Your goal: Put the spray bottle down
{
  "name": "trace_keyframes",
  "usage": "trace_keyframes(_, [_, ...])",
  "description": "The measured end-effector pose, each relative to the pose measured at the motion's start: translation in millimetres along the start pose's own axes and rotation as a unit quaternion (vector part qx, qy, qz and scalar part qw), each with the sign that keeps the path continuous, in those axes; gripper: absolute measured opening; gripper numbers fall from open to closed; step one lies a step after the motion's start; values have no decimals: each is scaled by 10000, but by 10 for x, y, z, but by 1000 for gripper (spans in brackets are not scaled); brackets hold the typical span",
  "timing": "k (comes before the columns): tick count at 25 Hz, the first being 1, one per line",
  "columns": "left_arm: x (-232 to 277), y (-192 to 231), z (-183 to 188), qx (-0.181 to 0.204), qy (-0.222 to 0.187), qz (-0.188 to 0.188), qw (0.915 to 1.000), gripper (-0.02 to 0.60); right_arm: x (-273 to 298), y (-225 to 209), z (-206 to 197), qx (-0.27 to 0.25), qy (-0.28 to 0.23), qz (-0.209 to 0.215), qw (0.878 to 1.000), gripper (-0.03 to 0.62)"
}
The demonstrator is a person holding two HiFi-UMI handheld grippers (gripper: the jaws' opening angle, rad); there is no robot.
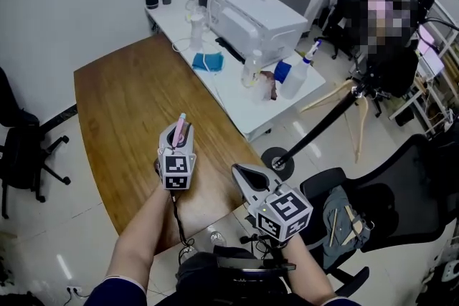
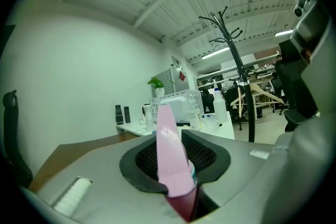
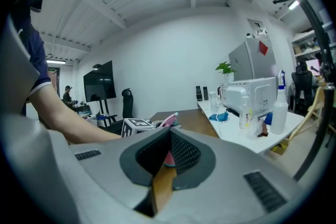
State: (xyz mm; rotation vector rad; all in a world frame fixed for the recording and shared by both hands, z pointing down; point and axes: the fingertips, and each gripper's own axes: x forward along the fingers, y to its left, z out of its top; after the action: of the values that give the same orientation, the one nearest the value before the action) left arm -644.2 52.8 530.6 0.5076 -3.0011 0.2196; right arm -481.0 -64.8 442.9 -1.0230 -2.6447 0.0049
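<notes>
My left gripper (image 1: 179, 131) hovers over the near end of the wooden table (image 1: 122, 104), shut on a slim pink object (image 1: 180, 124). In the left gripper view the pink object (image 2: 173, 157) sticks up between the jaws and has a teal band; what it is I cannot tell. My right gripper (image 1: 241, 170) is off the table's near right corner, jaws together and nothing in them. A clear spray bottle (image 1: 296, 77) with a blue-white head stands on the white table (image 1: 237, 100), far from both grippers. It is also in the right gripper view as the spray bottle (image 3: 279, 107).
A white machine (image 1: 254, 18), a blue cloth (image 1: 208, 61), more bottles and a plant crowd the white table. A black coat stand (image 1: 323, 122) leans across the floor on the right. Black office chairs (image 1: 401, 190) stand to the right and at the far left.
</notes>
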Motion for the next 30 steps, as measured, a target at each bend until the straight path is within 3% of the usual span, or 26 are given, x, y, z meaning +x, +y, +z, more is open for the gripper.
trace_keyframes(4, [44,-19,-77,-66,1,54,10000,107,-5,-93,-35,54,43,-69,10000,8])
trace_keyframes(9, [67,-111,-97,160,-57,-50,9998,115,6,-185,-50,105,51,-143,9998,8])
trace_keyframes(12, [67,-134,-115,49,-42,-74,10000,129,18,-193,-43,95,37,-120,9999,8])
trace_keyframes(14, [62,-157,-155,-84,25,-158,9998,164,23,-183,-32,79,25,-88,9999,8])
trace_keyframes(19, [-26,-158,-254,-287,184,-247,9991,323,40,-170,10,90,-26,-61,9999,8])
trace_keyframes(25, [-593,-107,-288,-749,207,-158,9968,328,121,-83,11,164,-96,123,9997,8])
trace_keyframes(26, [-728,-86,-277,-852,215,-147,9960,303,139,-59,13,168,-111,186,9996,8])
trace_keyframes(28, [-997,11,-165,-1031,168,-80,9945,146,171,-9,34,152,-143,310,9993,8])
trace_keyframes(30, [-1261,157,54,-1183,17,-46,9930,58,220,74,71,130,-188,439,9988,8])
